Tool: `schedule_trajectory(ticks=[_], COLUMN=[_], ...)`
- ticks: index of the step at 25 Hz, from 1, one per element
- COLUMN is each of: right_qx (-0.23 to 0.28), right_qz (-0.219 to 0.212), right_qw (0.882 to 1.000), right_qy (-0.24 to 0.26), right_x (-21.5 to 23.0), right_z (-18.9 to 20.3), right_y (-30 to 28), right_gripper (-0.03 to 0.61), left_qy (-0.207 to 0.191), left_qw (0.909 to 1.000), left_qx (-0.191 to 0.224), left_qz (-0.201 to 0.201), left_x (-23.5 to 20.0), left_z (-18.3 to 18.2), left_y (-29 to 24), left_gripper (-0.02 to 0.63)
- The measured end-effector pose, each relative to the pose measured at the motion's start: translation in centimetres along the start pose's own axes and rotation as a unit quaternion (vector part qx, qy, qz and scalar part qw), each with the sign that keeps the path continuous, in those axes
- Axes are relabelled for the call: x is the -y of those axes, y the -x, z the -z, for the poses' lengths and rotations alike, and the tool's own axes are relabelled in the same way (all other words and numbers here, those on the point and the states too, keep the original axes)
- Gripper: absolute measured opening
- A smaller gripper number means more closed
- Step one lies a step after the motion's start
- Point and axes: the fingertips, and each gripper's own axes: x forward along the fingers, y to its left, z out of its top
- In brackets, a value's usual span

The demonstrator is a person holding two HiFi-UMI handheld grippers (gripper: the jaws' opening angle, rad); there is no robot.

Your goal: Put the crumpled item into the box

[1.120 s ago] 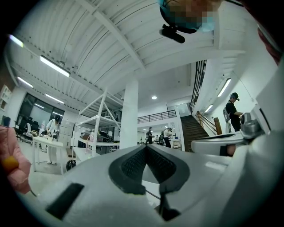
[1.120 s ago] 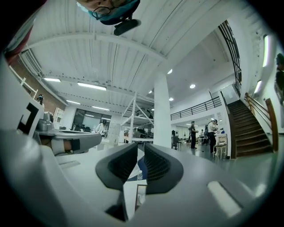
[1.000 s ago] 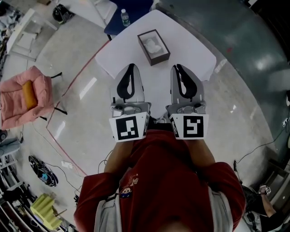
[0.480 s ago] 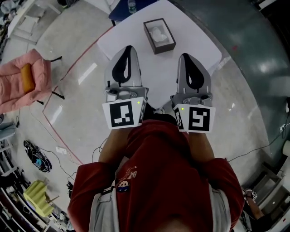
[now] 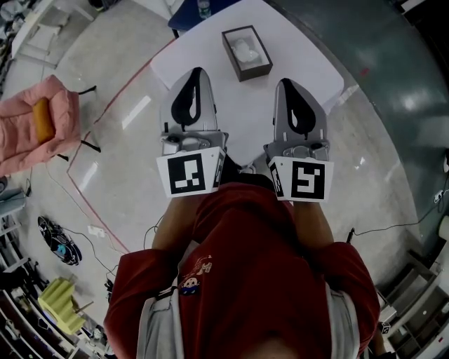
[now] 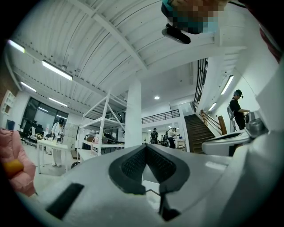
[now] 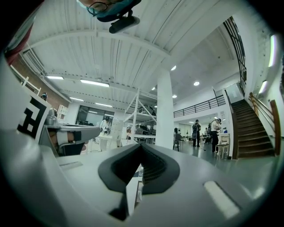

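A dark open box (image 5: 247,53) stands on the far part of the white table (image 5: 203,52). A white crumpled item (image 5: 245,50) lies inside it. My left gripper (image 5: 196,73) and right gripper (image 5: 292,85) hover side by side over the table's near edge, short of the box. Both are tilted upward, so the two gripper views show the hall and ceiling instead of the table. The left gripper (image 6: 145,147) has its jaws together with nothing in them. The right gripper (image 7: 142,145) is likewise shut and empty.
A pink armchair (image 5: 31,126) with an orange cushion stands on the floor at the left. A bottle (image 5: 204,7) and a blue seat sit beyond the table. Cables and a red line cross the floor. A white column (image 6: 133,115), shelving and distant people fill the hall.
The box now sits a little higher in the head view. Both grippers have come closer to the camera and slightly further apart. Little has moved in the last half second.
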Motion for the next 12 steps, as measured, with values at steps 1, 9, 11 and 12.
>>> schedule_trajectory(ticks=[1, 9, 11, 12], right_qx=[0.000, -0.008, -0.011, -0.012], right_qz=[0.000, 0.004, 0.004, 0.003], right_qw=[1.000, 1.000, 1.000, 1.000], right_qy=[0.001, -0.001, -0.002, -0.003], right_x=[0.0, 0.4, 0.4, 0.4], right_z=[0.0, 0.7, 0.9, 1.0], right_y=[0.0, 0.0, 0.0, -0.1], right_gripper=[0.002, 0.002, 0.002, 0.002], left_qy=[0.001, 0.008, 0.007, 0.007], left_qw=[1.0000, 0.9999, 0.9999, 0.9999], left_qx=[0.000, -0.013, -0.015, -0.016], left_qz=[0.000, -0.001, -0.001, -0.001], left_x=[0.0, 0.1, 0.1, 0.1], left_z=[0.0, 1.1, 1.3, 1.3], left_y=[0.0, 0.1, 0.1, 0.1], left_gripper=[0.003, 0.003, 0.003, 0.003])
